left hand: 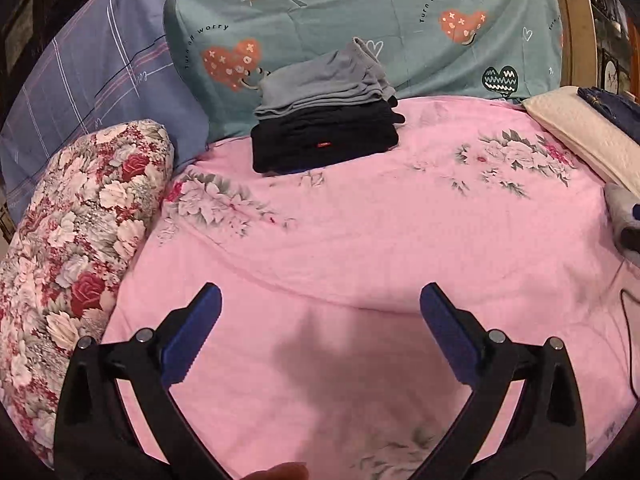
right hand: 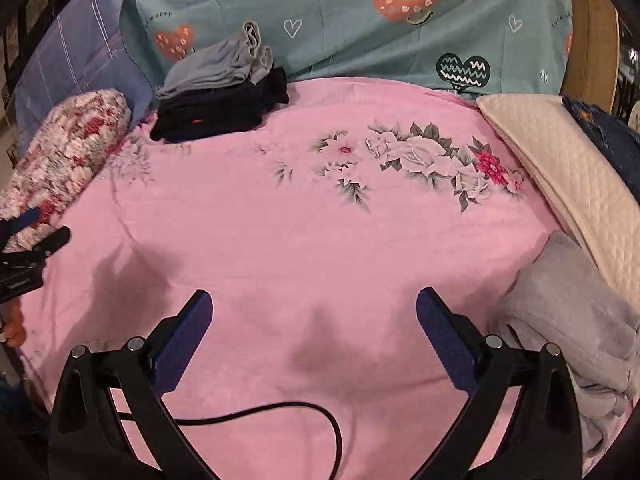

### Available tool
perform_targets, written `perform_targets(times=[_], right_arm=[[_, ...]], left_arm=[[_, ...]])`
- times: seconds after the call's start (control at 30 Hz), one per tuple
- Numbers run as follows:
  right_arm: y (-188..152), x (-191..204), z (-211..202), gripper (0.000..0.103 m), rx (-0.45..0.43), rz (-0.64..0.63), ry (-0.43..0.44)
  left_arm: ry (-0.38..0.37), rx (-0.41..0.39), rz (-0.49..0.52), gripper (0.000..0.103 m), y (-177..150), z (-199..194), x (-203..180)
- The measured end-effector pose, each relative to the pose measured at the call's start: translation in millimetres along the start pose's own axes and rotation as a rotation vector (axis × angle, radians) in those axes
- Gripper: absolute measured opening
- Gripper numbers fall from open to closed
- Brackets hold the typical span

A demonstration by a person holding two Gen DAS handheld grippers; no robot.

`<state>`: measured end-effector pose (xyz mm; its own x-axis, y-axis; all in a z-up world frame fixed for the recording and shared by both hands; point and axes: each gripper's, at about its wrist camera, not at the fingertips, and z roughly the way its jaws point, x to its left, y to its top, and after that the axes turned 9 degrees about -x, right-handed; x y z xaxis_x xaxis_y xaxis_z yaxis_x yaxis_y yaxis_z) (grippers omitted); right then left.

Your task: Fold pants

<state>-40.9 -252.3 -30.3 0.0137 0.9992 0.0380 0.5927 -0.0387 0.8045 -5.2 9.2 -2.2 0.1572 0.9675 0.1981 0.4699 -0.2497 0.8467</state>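
A stack of folded pants sits at the far side of the pink floral bedsheet (left hand: 360, 240): grey pants (left hand: 324, 80) on top of black pants (left hand: 324, 140). The right wrist view shows the same grey pants (right hand: 216, 66) and black pants (right hand: 220, 114) at the far left. A rumpled light grey garment (right hand: 572, 320) lies at the bed's right edge, just right of my right gripper (right hand: 314, 300). My left gripper (left hand: 320, 294) hovers open over bare sheet, nothing between its blue pads. The right gripper is open and empty too. The left gripper (right hand: 36, 232) shows at the right view's left edge.
A floral bolster (left hand: 72, 248) lies along the left. A blue plaid pillow (left hand: 100, 80) and a teal heart-print quilt (left hand: 360, 8) line the back. A cream quilted pillow (right hand: 560, 168) with dark blue cloth (right hand: 604, 136) sits at right. A black cable (right hand: 300, 412) crosses the near sheet.
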Motion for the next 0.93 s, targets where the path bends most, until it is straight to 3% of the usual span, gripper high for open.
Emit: perform_targets(times=[0.1,0.37,0.63,0.77,0.93], right_arm=[[-3,29,19,0.102,-0.063,-0.121,-0.084],[-4,57,22,0.102,-0.181,-0.213,-0.044],[-12,35,37,0.102,-0.127,-0.103,0.009],[-14,25,41,0.102,-0.126,-0.059,-0.013],[-20,6,57,0.102,-0.057,0.066,0.01]], left_arm=[[0.022,-0.014,0.0,0.101,-2,4,-15],[0.033,0.018,-0.038,0.101,5,26,-14],[0.065,0.015,-0.06,0.1,7,58,-12],[0.032,0.056,-0.156,0.101,-2,82,1],[0.137,0.108,-0.108,0.101,-19,107,5]])
